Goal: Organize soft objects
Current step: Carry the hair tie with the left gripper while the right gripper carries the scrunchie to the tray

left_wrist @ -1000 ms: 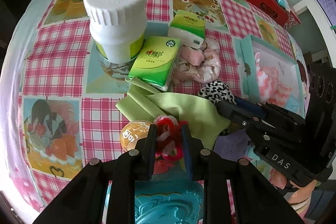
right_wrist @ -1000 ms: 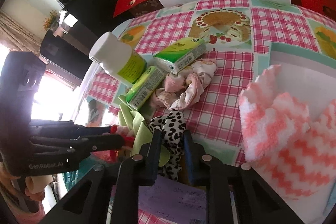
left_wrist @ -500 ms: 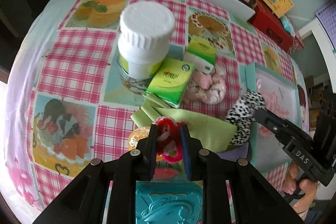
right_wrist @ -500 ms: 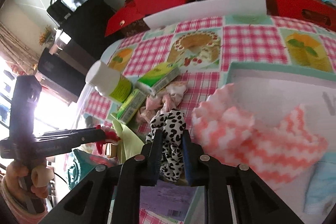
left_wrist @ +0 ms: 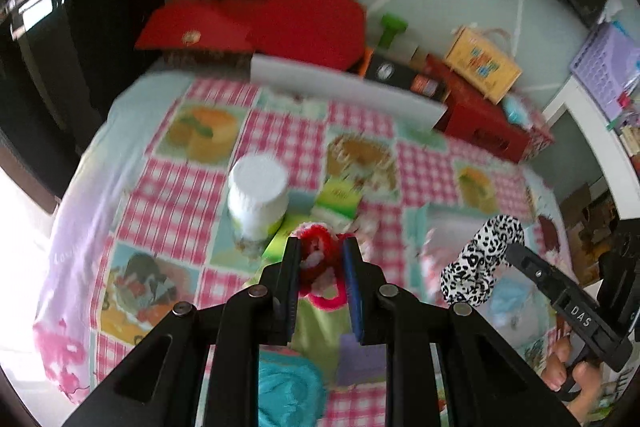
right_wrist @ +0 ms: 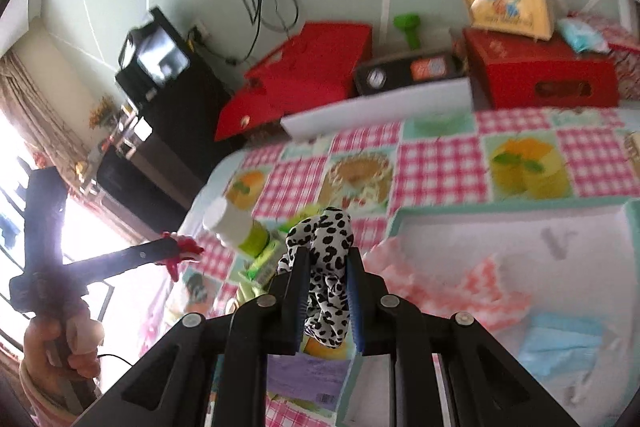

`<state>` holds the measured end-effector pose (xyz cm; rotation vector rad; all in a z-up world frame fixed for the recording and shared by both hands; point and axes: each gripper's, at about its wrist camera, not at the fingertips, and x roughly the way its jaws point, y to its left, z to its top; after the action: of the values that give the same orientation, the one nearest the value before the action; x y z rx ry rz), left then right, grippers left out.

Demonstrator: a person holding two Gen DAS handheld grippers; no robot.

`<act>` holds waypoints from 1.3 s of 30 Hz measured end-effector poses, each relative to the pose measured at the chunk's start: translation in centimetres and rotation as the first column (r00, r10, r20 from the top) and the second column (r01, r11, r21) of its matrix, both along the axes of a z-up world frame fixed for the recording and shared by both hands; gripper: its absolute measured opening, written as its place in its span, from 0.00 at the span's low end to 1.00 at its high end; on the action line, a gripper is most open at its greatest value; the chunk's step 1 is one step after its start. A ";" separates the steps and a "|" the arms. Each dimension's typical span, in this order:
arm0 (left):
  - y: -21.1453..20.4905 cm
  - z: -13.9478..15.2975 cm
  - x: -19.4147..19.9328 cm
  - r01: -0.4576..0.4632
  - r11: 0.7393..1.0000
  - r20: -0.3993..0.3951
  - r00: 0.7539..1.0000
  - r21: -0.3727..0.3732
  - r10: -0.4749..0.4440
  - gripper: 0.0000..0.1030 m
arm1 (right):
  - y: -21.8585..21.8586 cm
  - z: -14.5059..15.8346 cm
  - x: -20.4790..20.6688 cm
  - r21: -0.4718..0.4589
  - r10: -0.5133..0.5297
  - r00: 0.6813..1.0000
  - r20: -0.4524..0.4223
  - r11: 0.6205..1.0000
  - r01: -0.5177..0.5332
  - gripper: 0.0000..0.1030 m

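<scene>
Both loads lifted clear of the checked tablecloth [left_wrist: 168, 187] since a second ago; cameras now tilt up toward the wall. White tray [right_wrist: 520, 227] on the cloth's right already holds the pink-white fuzzy cloth [right_wrist: 460, 291]. Right gripper [right_wrist: 327, 291] pinches the leopard-print scrunchie [right_wrist: 324, 251], hanging just left of the tray. Left gripper [left_wrist: 320, 267] pinches the red-pink scrunchie [left_wrist: 316, 259], further left, above the white-capped bottle [left_wrist: 258, 195]. Likely next: carry over the tray, release.

Black left gripper [left_wrist: 320, 259], blue-edged pads, silver screws; right gripper [right_wrist: 327, 269] alike
</scene>
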<state>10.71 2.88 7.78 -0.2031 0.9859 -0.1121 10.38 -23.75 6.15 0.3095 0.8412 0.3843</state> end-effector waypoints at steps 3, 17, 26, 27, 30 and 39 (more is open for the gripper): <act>-2.2 1.1 0.3 0.024 1.000 0.048 0.999 0.001 -0.024 0.21 | -2.1 1.1 -0.6 0.002 -0.053 0.998 0.031 0.999 0.053 0.18; -12.4 0.1 2.6 0.156 0.986 0.044 0.987 -0.052 -0.154 0.21 | -14.3 1.6 -2.8 -0.004 -0.370 0.929 0.018 0.929 0.370 0.18; -18.8 -3.4 4.0 0.207 0.974 0.000 0.978 -0.088 -0.207 0.21 | -20.5 0.0 -4.2 0.006 -0.497 0.867 -0.044 0.867 0.498 0.18; -19.7 -4.0 4.2 0.211 0.974 -0.009 0.977 -0.086 -0.212 0.21 | -20.9 -0.3 -4.2 0.010 -0.502 0.863 -0.053 0.864 0.504 0.18; -21.3 -5.3 4.7 0.214 0.973 -0.024 0.976 -0.083 -0.216 0.21 | -21.3 -0.9 -4.1 0.013 -0.507 0.859 -0.072 0.861 0.509 0.18; -23.3 -8.0 5.4 0.237 0.971 -0.051 0.970 -0.038 -0.239 0.21 | -21.2 -3.2 -2.8 -0.018 -0.502 0.855 -0.131 0.863 0.504 0.18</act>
<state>16.16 -20.37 -0.25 -0.1166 1.0617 -0.3439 7.56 -44.95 3.00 0.5607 0.8501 -0.1240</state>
